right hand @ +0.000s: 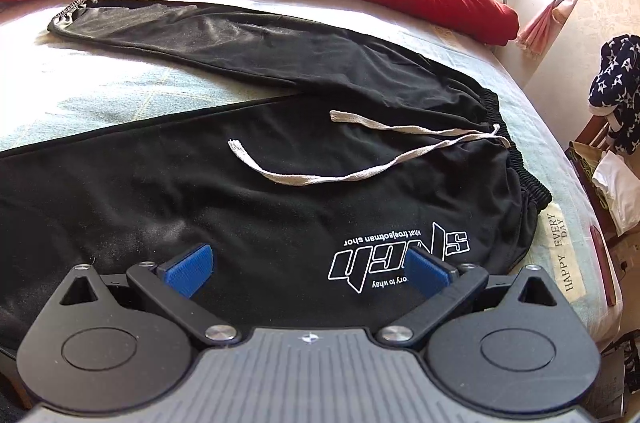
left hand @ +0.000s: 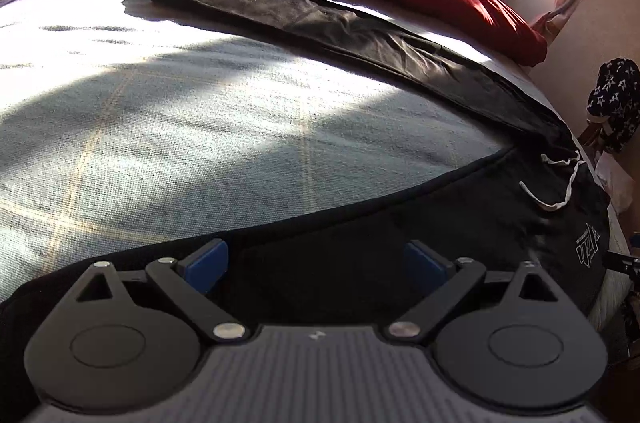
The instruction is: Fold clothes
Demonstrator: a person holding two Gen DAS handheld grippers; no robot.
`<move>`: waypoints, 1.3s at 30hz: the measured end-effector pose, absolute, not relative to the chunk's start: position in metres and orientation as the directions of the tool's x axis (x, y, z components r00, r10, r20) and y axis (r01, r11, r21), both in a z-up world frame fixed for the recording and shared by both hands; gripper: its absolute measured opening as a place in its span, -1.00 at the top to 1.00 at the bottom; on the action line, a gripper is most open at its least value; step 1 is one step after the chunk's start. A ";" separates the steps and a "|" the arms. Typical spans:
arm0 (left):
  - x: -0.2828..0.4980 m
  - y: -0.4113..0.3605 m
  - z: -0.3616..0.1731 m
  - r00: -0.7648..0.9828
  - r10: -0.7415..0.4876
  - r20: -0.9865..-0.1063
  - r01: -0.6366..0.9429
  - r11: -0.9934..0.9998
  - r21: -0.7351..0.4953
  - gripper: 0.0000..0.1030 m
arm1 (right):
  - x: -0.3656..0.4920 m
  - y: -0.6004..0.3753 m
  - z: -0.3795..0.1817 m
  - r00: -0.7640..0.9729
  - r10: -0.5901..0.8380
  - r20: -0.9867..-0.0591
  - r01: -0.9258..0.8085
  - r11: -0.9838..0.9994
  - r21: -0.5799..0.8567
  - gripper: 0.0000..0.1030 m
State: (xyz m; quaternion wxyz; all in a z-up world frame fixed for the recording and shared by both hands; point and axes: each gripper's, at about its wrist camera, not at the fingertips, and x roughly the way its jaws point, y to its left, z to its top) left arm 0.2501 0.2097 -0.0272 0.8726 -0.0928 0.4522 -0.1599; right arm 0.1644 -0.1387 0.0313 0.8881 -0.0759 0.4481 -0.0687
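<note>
Trouser logo (right hand: 396,259) legible right-wrist only

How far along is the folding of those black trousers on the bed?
Barely begun. The black trousers lie spread flat on the bed, legs apart, drawstring loose. Both the left tongs and right tongs hover open over the fabric, gripping nothing. Every fold is still to do.

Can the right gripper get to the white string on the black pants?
Probably yes. The right gripper is open over the black pants, and the white drawstring lies loose on top ahead of it, nothing covering it.
</note>
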 end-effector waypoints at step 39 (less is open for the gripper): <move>0.249 0.073 -0.020 0.498 0.011 -0.867 -0.219 0.969 -0.113 -0.85 | 0.393 -0.261 -0.012 0.488 0.558 -0.671 -0.411 0.825 0.388 -1.00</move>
